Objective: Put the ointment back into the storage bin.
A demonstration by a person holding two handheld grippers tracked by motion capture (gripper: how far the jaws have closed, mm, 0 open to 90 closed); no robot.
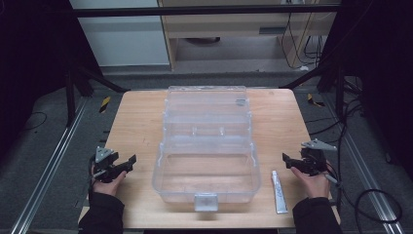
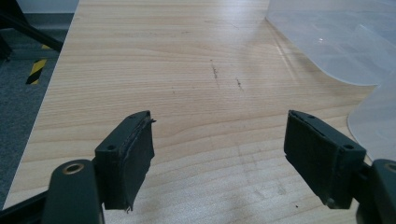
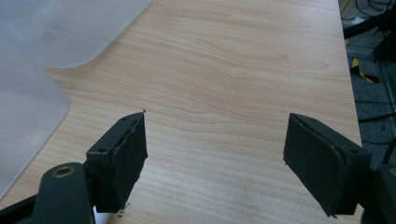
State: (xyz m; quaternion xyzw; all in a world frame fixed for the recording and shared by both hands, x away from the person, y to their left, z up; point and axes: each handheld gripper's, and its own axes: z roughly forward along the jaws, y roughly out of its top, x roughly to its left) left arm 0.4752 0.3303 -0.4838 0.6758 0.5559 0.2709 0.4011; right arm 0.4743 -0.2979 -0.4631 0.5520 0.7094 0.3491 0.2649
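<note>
Table: a light wooden rectangular table (image 1: 141, 126) stands on a dark grey floor (image 1: 44, 146); faint dark scuff marks show on its grain in the left gripper view.
Box: a large clear plastic storage box (image 1: 207, 165) sits in the middle of the table with its lid thrown back away from the person. The open tub is nearest the person, with a grey latch (image 1: 206, 201) on its front wall. The same clear plastic shows at the right edge of the left gripper view (image 2: 336, 42) and at the left edge of the right gripper view (image 3: 51, 32).
Tube: a small silver-white tube (image 1: 278, 191) lies flat on the table just to the right of the box's front corner, lengthwise toward the person, apart from the box wall.
Left gripper: the black two-jaw left gripper (image 1: 127, 163) is held low at the table's left edge, well apart from the box and pointing toward it. Its jaws stand wide apart with nothing between them, bare wood showing in the gap (image 2: 219, 158).
Right gripper: the black two-jaw right gripper (image 1: 288, 161) is held at the table's right edge, near the tube but not touching it, pointing toward the box. Its jaws are likewise spread wide and empty over bare wood (image 3: 215, 161).
Hands: the left hand (image 1: 108, 183) and right hand (image 1: 314, 184) come out of dark sleeves at the bottom.
</note>
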